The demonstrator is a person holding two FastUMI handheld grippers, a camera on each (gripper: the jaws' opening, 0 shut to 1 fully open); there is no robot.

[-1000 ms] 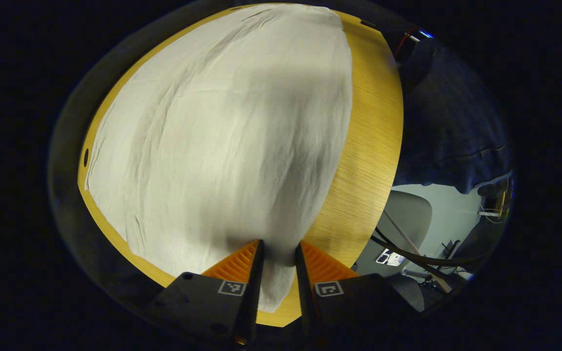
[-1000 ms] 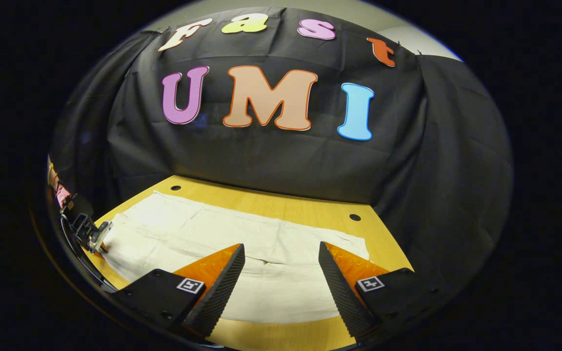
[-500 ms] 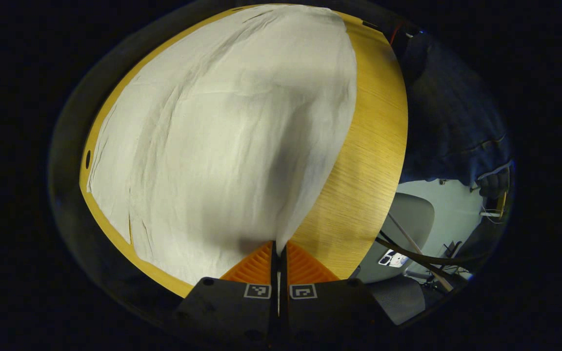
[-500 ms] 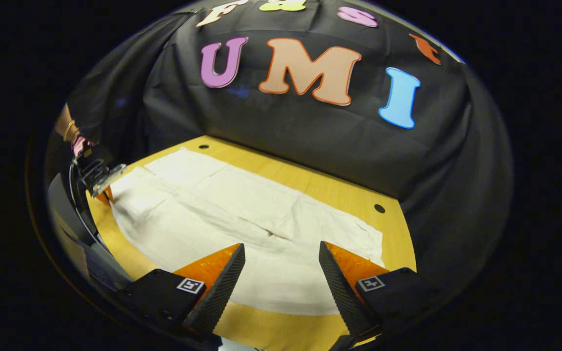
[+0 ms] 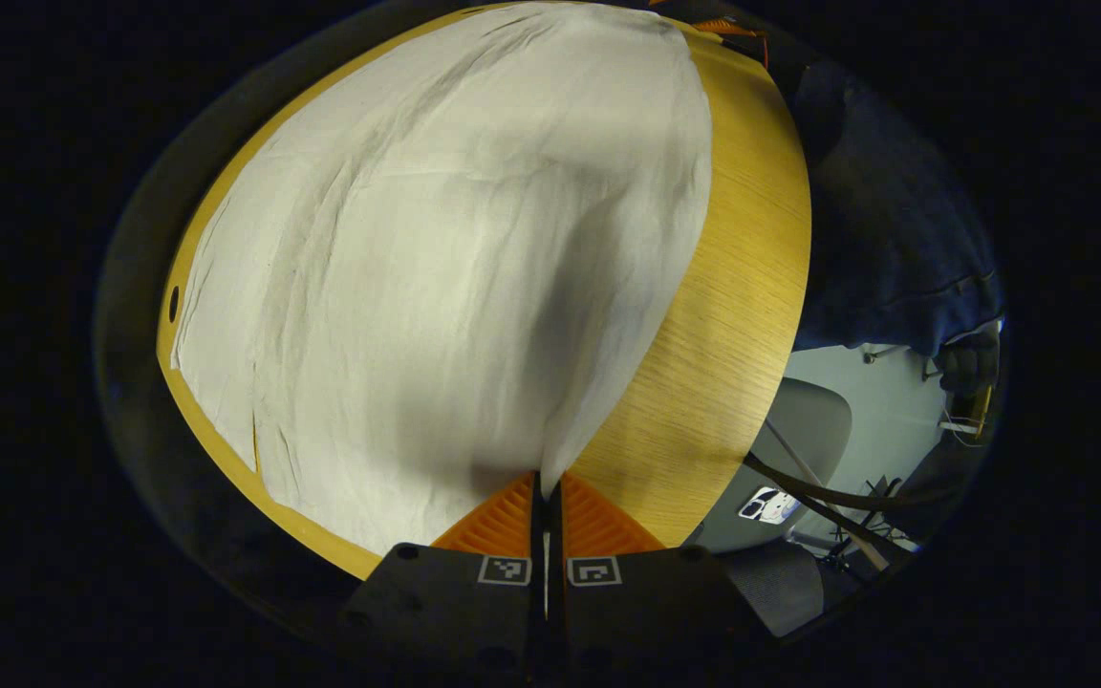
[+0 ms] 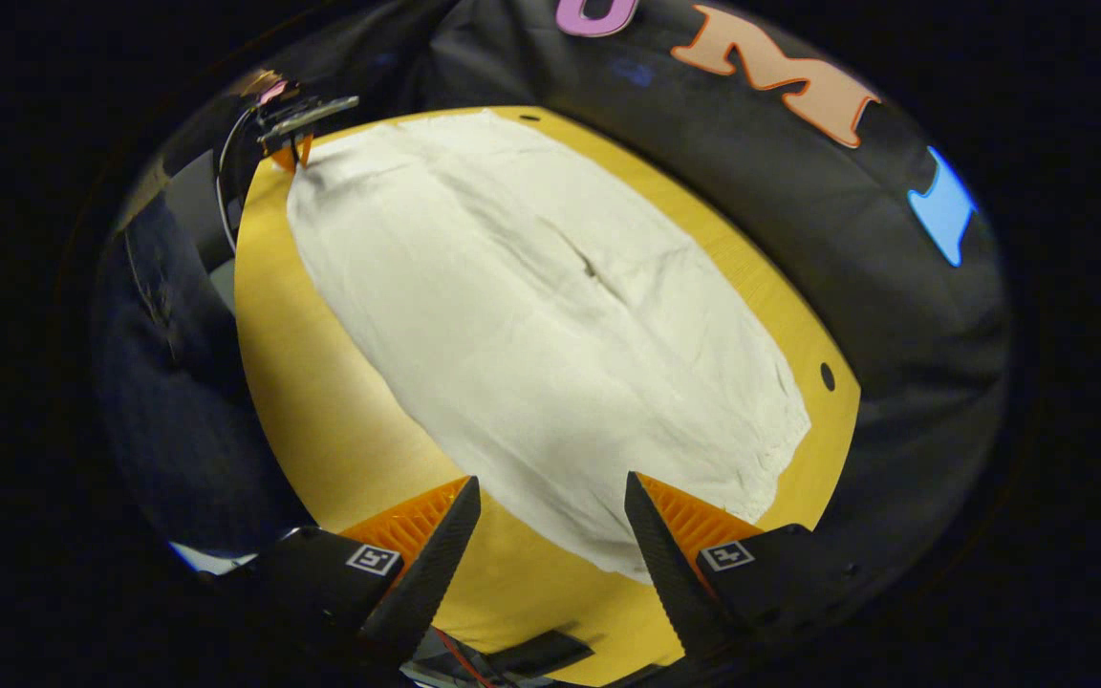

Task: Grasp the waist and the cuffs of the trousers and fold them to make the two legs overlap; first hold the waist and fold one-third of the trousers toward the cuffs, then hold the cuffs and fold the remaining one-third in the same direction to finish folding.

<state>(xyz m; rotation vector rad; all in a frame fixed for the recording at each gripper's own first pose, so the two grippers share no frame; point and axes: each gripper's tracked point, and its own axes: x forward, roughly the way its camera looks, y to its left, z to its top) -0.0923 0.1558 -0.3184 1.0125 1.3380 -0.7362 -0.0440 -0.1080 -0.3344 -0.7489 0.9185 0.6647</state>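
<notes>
White cotton trousers (image 5: 455, 248), one pair, spread on one round wooden table (image 5: 742, 287)
Left gripper (image 5: 545, 487) clenched on their corner; right gripper (image 6: 550, 516), frame bottom, gapes above them

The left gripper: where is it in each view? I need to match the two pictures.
Left gripper view: left gripper at bottom centre, shut on a corner of the trousers.
Right gripper view: far off at upper left, at that corner.
Shared landmark: the wooden table.

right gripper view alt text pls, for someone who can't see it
The right gripper, fingers apart, hovers over the near corner of pale trousers spread flat on a wooden table. At the far corner, the left gripper pinches the cloth's edge.
</notes>
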